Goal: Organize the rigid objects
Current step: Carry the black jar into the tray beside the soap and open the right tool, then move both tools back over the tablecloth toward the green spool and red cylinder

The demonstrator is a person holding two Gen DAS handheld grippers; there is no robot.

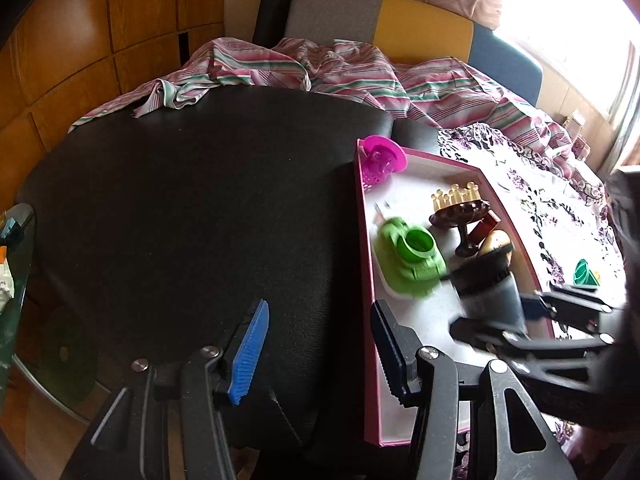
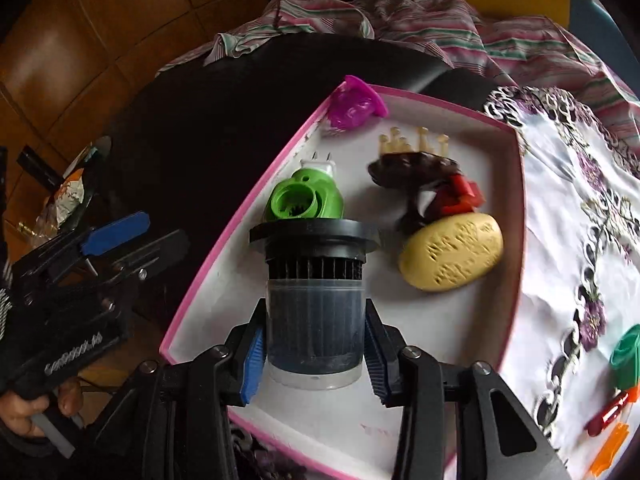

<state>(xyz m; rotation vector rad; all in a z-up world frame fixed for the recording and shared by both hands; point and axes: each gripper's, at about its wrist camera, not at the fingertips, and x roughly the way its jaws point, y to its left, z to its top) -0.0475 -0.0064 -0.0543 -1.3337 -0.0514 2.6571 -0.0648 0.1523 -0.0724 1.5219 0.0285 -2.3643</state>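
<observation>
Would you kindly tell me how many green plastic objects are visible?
2: a green plug-in device inside the pink-rimmed tray, and a green cup-shaped piece on the floral cloth. Others may be hidden.

Left wrist view: the dark filter canister (image 1: 490,284) and the right hand-held gripper (image 1: 524,320) are motion-blurred, and the canister hides the lower part of the tan oval piece (image 1: 495,240). The green cup (image 1: 586,274) is too small to identify. Right wrist view: the canister's flange (image 2: 314,234) covers the base of the green plug-in device (image 2: 304,200); the orange piece (image 2: 610,448) is blurred, and the left hand (image 2: 24,412) is cut by the frame edge.
</observation>
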